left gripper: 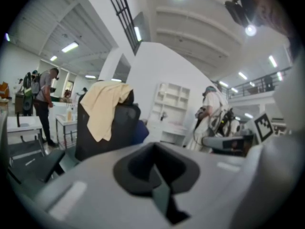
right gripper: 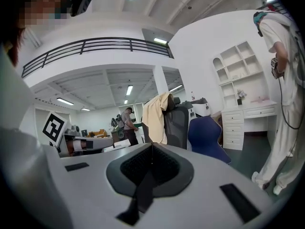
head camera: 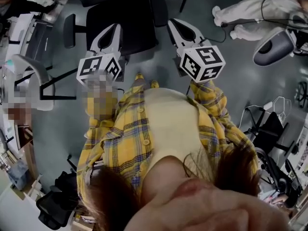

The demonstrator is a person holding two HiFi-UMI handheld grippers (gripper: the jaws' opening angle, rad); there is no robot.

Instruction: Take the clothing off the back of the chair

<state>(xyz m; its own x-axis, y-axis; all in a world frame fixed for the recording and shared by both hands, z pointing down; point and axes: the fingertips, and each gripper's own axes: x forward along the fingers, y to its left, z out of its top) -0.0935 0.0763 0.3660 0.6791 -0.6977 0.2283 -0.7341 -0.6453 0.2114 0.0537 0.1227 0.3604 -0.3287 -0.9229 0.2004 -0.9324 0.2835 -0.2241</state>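
Note:
A cream garment (left gripper: 107,106) hangs over the back of a black office chair (left gripper: 116,132), some way ahead of both grippers. In the right gripper view the same garment (right gripper: 155,118) drapes the chair's (right gripper: 177,125) left side. My left gripper (left gripper: 153,168) is shut with nothing in it and points at the chair from a distance. My right gripper (right gripper: 152,163) is shut and empty too, its pads meeting in a seam. From the head view both grippers (head camera: 117,28) (head camera: 174,23) are held side by side in front of a yellow plaid shirt, tips toward the black chair (head camera: 122,16).
A blue chair (right gripper: 206,136) stands right of the black one. A person in white (right gripper: 281,104) stands at the right, close to a white shelf unit and drawers (right gripper: 238,75). Another person with a backpack (left gripper: 45,99) is by tables at the far left.

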